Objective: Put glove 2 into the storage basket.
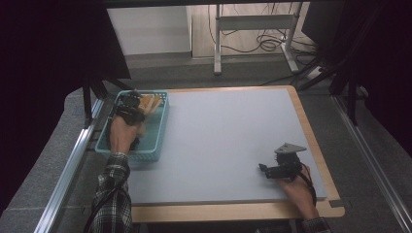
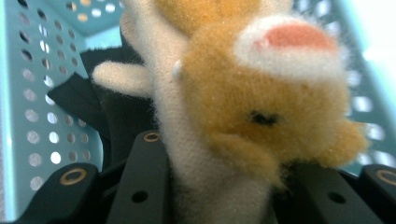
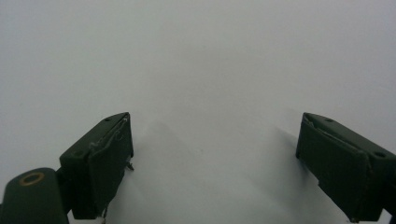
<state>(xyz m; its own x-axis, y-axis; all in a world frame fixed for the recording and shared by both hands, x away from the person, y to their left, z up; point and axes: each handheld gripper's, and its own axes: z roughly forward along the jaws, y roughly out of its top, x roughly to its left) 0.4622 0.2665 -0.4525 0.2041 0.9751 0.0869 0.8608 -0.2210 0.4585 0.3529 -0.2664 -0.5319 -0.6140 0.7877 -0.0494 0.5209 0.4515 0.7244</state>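
An orange and cream plush toy is clamped between the black jaws of my left gripper, which is shut on its pale body. In the high view the left gripper holds the plush toy over the far end of a teal perforated basket at the table's left edge. My right gripper rests low at the table's front right, held by a hand. In its own view the right gripper stands open, with bare table between its fingers.
A dark cloth-like thing lies inside the basket under the toy. The grey table top has a wooden rim. Beyond the table stand a metal frame's legs and loose cables on the floor.
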